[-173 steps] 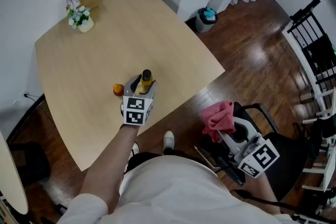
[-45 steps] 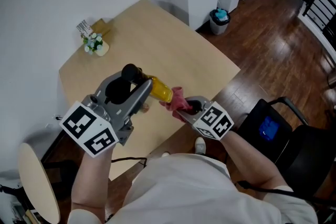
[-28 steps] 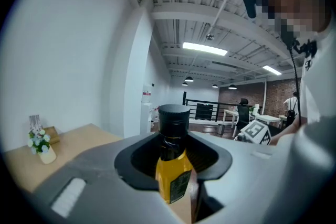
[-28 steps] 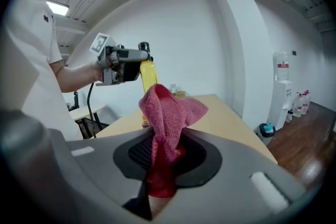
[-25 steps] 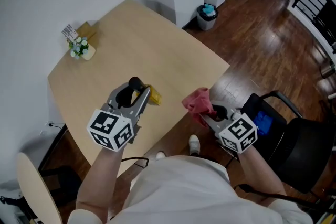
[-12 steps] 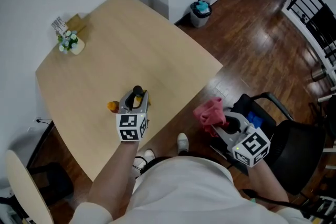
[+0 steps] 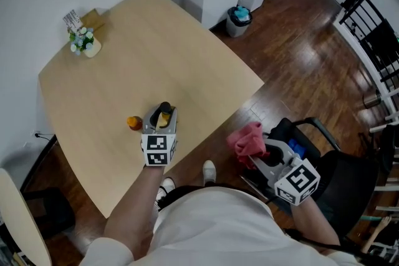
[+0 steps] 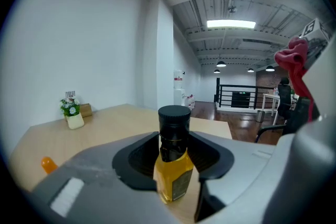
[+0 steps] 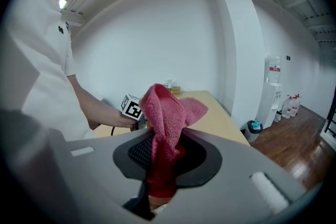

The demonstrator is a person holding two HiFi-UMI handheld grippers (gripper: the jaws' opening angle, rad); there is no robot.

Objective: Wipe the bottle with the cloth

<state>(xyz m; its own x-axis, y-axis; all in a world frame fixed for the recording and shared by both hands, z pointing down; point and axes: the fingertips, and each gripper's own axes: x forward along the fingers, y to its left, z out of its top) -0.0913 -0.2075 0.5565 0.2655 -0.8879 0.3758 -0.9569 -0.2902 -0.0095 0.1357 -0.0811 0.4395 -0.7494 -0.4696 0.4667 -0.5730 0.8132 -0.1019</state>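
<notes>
Since the frame a couple of seconds back, you've split the two apart. The bottle [image 8: 173, 162] isn't up in the air against the cloth [image 9: 166, 113] anymore. It's standing upright on the table [image 7: 162, 40], lower middle of the head view, not far from the near edge. Your left gripper [image 7: 161, 116] has its jaws closed on the bottle's yellow body, with the black cap poking up above them. Your right gripper [image 7: 260, 149] is off the table now, lower right of the frame over the wood floor [image 7: 299, 71]. Its jaws are pinched on the pink cloth, which bunches up above them.

Around the bottle, a small orange thing [image 7: 134, 123] sits just to its left, near but not touching. The flower pot [image 7: 84, 45] is way off in the table's upper-left corner. Most of the tabletop above the bottle is bare. A black chair [image 7: 340, 162] sits right behind the right gripper, and a bin [image 7: 237, 17] stands past the table's far corner, well apart.
</notes>
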